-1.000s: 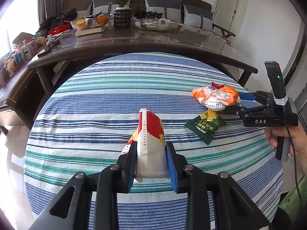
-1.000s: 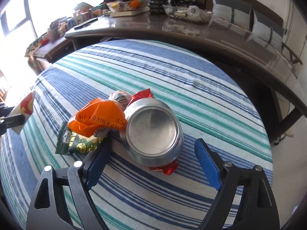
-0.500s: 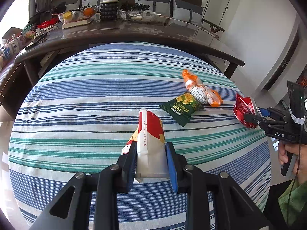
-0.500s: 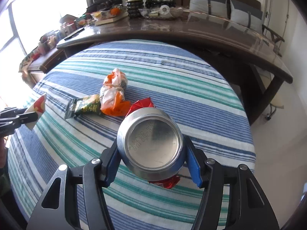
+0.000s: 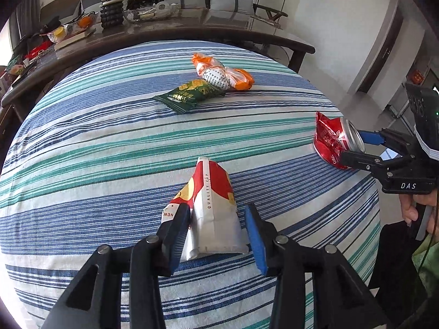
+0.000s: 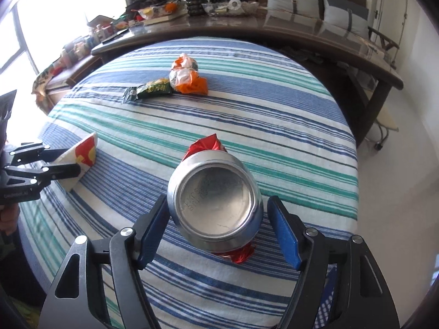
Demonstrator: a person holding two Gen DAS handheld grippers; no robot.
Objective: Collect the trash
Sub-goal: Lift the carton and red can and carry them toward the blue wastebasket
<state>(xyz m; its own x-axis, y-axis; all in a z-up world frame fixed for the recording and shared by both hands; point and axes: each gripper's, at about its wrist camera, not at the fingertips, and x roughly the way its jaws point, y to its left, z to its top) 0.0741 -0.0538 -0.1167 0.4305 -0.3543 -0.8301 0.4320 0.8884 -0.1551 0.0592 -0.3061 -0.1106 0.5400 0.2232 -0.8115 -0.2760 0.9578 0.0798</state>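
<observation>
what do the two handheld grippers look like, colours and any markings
Both grippers, left gripper and right gripper, are black linkage frames with silver pivot pins and blue pads. The right one carries white DAS lettering and a green light. A green sleeve shows behind it.

You have four pieces of trash at the striped table point(image 5: 109, 142): one crushed red can point(image 6: 215, 203), one flattened red-and-white paper cup point(image 5: 212, 208), one green snack packet point(image 5: 189, 94), one orange-and-white crumpled wrapper bundle point(image 5: 222, 72). You are working with two grippers: one left gripper point(image 5: 216, 230), one right gripper point(image 6: 219, 227).
</observation>
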